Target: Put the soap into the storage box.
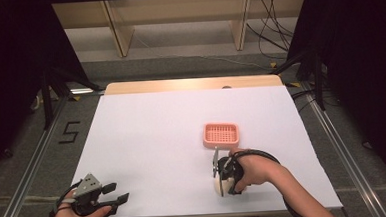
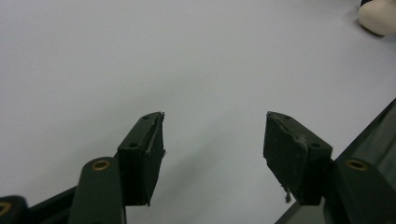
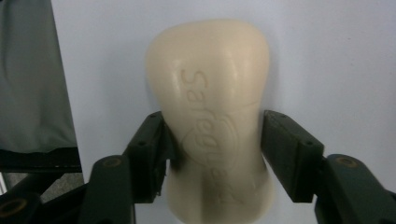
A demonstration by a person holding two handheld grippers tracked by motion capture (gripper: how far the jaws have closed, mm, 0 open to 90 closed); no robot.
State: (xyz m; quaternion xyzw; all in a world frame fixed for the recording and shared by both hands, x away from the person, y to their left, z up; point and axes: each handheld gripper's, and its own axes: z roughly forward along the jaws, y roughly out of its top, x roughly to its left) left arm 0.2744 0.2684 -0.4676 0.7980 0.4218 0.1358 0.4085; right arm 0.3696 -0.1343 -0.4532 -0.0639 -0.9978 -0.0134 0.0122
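Table (image 1: 147, 141): runs from the person's edge to the far wall side.
Soap dish (image 1: 221, 135): on the table, right of centre, just beyond the right gripper.
Soap bar (image 3: 210, 116): on the table near its front edge, between the right gripper's (image 3: 212, 140) jaws.
Left gripper (image 1: 113, 193): front left corner, well apart from the soap bar.

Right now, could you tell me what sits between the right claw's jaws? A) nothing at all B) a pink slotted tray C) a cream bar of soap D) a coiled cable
C: in the right gripper view the right claw has its jaws pressed on both sides of a cream bar of soap with embossed lettering.
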